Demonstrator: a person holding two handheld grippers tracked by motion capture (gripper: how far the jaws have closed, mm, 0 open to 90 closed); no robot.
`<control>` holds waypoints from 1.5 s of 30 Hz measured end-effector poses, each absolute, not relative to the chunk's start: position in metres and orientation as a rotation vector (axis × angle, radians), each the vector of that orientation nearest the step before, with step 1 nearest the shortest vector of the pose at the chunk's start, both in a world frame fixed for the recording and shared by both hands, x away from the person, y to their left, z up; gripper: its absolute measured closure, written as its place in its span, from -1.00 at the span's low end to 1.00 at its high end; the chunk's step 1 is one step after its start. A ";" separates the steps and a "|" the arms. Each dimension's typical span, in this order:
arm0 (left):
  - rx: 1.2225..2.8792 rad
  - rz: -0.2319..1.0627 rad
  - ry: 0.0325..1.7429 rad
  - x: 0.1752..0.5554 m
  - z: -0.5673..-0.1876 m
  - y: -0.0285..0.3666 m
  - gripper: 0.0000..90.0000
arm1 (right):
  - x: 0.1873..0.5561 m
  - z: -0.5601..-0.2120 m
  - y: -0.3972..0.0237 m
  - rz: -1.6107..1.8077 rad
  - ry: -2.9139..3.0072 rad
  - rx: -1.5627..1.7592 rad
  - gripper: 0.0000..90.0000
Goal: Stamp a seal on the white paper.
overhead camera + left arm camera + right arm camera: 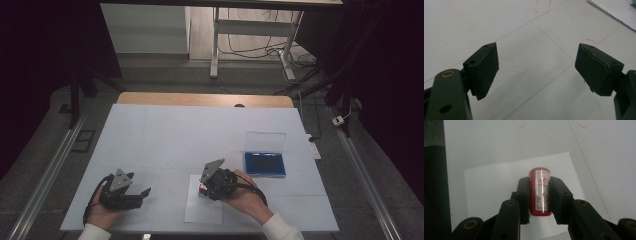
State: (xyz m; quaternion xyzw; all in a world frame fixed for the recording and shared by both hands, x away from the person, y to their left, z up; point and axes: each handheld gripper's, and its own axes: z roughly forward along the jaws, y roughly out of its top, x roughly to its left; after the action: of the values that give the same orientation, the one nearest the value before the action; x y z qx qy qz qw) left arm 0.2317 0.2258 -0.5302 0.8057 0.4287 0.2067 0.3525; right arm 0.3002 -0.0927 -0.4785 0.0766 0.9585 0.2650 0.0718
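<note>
Right gripper view: my right gripper point(539, 197) is clamped on the red stamp point(539, 195) over the white sheet point(499, 185), presumably lining up an imprint, while left gripper point(536, 72) idles jaws apart on the surface point(165, 135).

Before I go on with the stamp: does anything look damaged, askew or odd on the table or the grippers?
One thing: the pad on the left gripper, on the right side of its own view, has a ragged, cracked edge, as if chipped. The right gripper holds the red stamp squarely over the paper sheet. The ink pad case lies open.
</note>
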 end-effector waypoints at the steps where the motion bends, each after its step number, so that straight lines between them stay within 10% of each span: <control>1: 2.084 0.534 1.109 0.232 -0.530 0.226 -0.57 | 0.300 -0.479 -0.093 0.796 2.883 0.231 0.55; 45: 2.079 0.536 1.122 0.232 -0.530 0.228 -0.57 | 0.305 -0.488 -0.090 0.750 2.920 0.249 0.57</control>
State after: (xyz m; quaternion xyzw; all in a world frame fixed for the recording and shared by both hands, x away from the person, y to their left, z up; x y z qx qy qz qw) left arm 0.2319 0.2281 -0.5297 0.8034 0.4334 0.2071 0.3518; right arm 0.3055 -0.0904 -0.4880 0.0821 0.9636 0.2475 0.0583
